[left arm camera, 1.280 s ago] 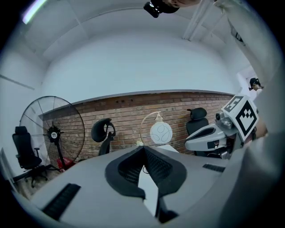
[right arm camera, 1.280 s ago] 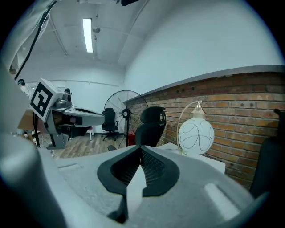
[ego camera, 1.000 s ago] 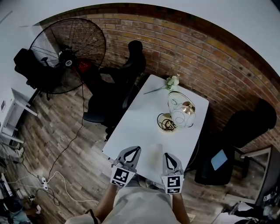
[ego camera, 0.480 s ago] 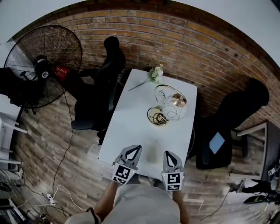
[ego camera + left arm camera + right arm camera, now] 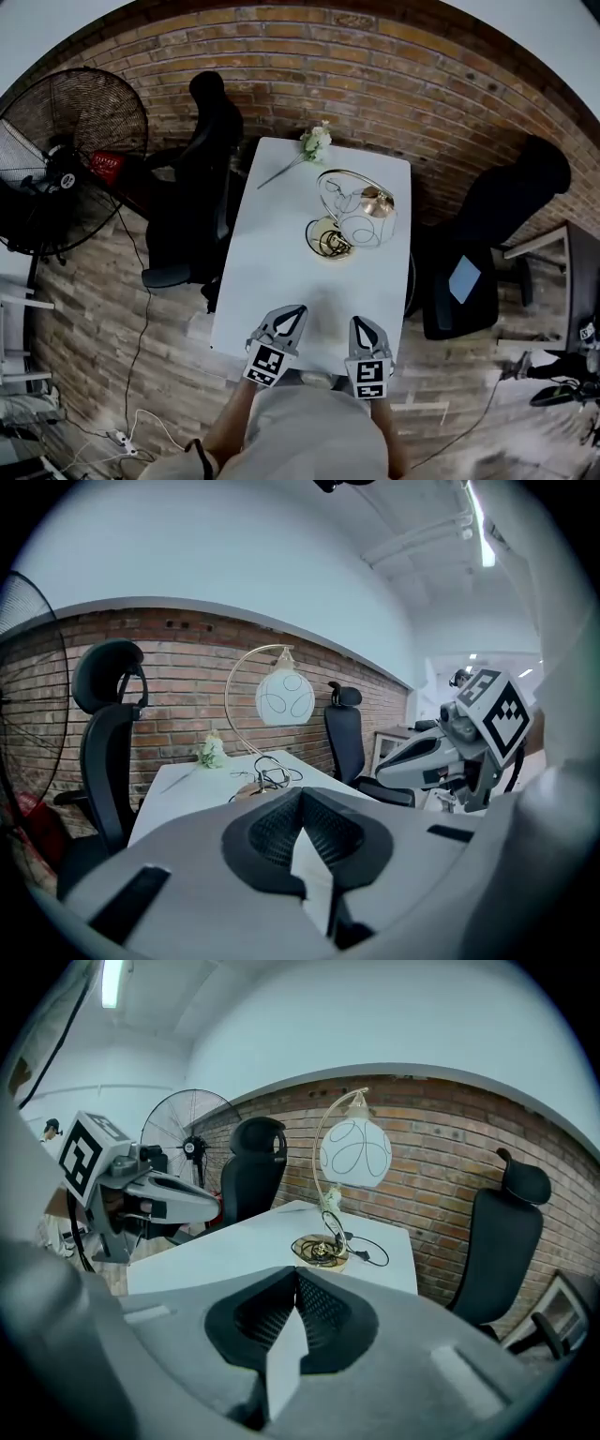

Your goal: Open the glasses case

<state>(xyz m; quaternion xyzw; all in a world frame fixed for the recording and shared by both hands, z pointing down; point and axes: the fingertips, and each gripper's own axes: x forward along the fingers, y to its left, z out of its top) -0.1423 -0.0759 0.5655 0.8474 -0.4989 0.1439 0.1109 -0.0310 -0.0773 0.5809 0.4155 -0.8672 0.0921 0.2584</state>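
Observation:
Both grippers hover side by side over the near end of the white table. My left gripper has its jaws together with nothing between them. My right gripper is likewise shut and empty. No glasses case stands out clearly in any view. On the table top between the two grippers there is only a faint pale shape, too washed out to identify. In the left gripper view the right gripper shows at the right. The left gripper shows at the left of the right gripper view.
A globe lamp with a round gold base and a coiled cord stands mid-table. A white flower lies at the far end. Black office chairs flank the table. A floor fan stands left, by the brick wall.
Both grippers have sunk a little toward the table's near edge, still shut. The head camera has swung, so the table now sits more upright and central in the picture.

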